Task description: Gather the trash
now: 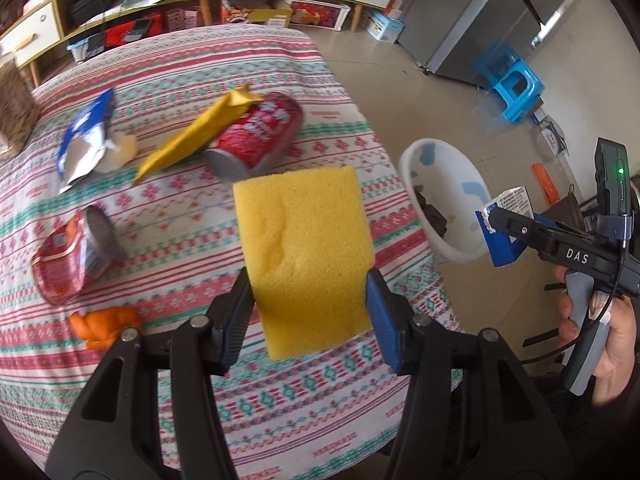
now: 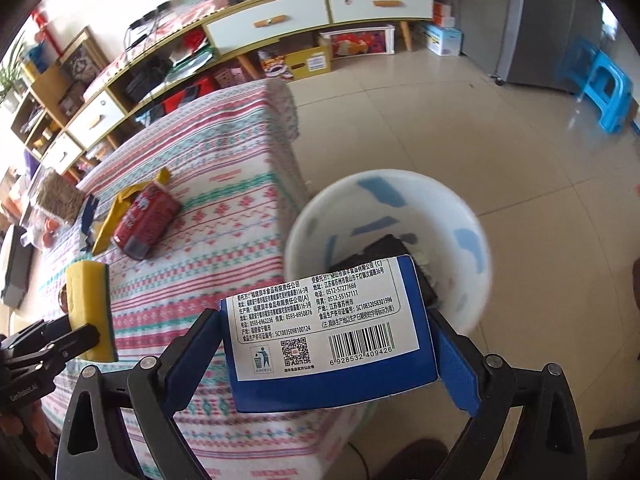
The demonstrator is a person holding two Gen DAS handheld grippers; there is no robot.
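My left gripper (image 1: 308,300) is shut on a yellow sponge (image 1: 304,256), held above the patterned tablecloth (image 1: 280,80). My right gripper (image 2: 328,348) is shut on a blue and white carton (image 2: 324,332), just off the table's edge, near the rim of a white bin (image 2: 476,240) on the floor. Dark trash lies inside the bin. On the table lie a red can (image 1: 256,132) under a yellow wrapper (image 1: 192,136), a blue foil wrapper (image 1: 84,136), a crushed red can (image 1: 68,260) and orange peel (image 1: 104,324). The right gripper (image 1: 490,220) with the carton shows at the right of the left wrist view.
A low white and wood cabinet (image 2: 280,24) with boxes under it runs behind the table. A grey fridge (image 1: 500,20) and a blue plastic stool (image 1: 516,92) stand on the tiled floor beyond the bin. A brown block (image 1: 12,108) sits at the table's left.
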